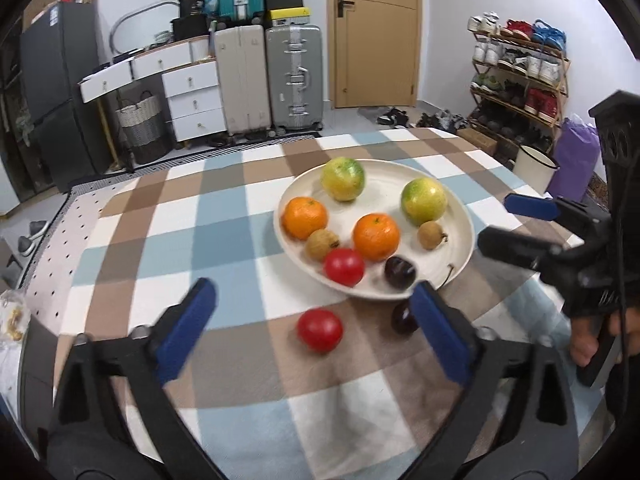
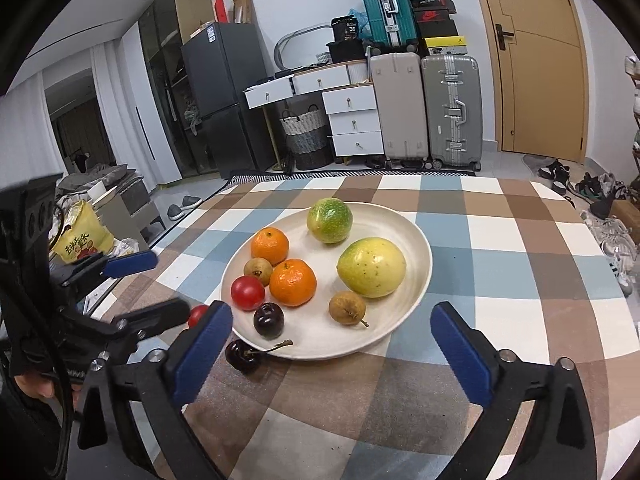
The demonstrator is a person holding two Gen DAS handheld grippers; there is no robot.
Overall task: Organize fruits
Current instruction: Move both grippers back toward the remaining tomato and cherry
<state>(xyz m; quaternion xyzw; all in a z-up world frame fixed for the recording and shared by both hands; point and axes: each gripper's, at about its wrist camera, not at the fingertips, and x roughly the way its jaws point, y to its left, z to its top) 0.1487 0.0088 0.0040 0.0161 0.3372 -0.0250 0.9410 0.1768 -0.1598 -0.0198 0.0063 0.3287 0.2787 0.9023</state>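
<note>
Your checked tablecloth (image 1: 224, 240) spreads under both grippers. Ahead of them sits the cream plate (image 2: 416, 240), already carrying most of the fruit. Your left gripper (image 1: 316, 332) stands wide and empty, the loose red tomato (image 1: 320, 330) lying between its fingers. Your right gripper (image 2: 332, 352) is also wide and empty; the stray dark cherry (image 2: 242, 356) lies just beside its left finger. Judging by this, two fruits remain: close gently on each, then lift onto the plate.

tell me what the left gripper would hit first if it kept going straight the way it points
Probably the red tomato lying on the checked cloth just short of the plate, roughly midway between the open fingers; depth is uncertain.
</note>
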